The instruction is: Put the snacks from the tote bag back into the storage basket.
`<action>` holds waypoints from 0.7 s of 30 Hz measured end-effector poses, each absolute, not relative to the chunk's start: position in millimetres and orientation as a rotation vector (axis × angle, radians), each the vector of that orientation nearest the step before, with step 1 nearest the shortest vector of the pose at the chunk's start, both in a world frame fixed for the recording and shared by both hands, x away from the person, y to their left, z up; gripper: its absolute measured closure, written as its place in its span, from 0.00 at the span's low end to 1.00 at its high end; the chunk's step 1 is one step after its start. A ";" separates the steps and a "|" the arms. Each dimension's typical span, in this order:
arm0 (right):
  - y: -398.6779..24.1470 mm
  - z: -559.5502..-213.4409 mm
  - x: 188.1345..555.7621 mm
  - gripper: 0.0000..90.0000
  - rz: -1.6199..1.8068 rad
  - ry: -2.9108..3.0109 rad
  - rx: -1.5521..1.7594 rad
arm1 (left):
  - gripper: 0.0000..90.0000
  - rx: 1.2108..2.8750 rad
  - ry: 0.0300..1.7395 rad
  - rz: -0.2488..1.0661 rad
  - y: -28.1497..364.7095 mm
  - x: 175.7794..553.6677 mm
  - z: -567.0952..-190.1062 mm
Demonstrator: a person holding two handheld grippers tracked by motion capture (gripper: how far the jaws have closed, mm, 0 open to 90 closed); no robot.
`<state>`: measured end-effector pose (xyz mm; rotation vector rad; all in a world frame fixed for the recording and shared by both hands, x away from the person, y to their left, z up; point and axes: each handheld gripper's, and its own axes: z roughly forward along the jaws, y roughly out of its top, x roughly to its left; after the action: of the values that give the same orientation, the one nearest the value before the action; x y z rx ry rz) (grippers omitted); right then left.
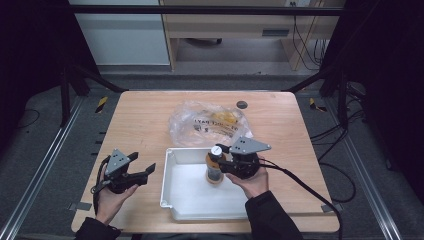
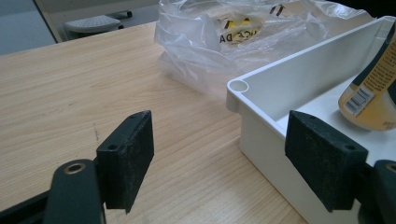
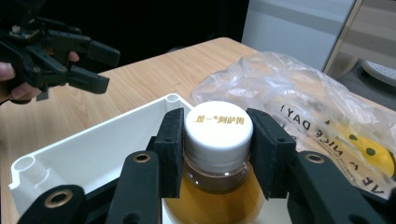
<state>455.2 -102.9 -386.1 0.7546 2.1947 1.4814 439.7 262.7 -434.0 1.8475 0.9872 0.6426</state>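
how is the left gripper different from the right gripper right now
The right gripper is shut on the bottle at its white cap; the left gripper stands open with nothing between its jaws. The right gripper is over the white tray, while the left gripper is above bare table beside the tray's outer wall. Both are black, two-jawed, hand-held and carry a grey three-cornered plate.
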 end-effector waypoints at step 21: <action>-110.9 -407.9 448.6 0.65 1.547 2.154 0.780 | 0.26 1.844 0.986 0.640 262.6 438.3 -433.7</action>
<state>448.6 -110.9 -407.9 0.7795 2.1536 1.5467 438.3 262.6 -433.7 1.8442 0.9859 0.6397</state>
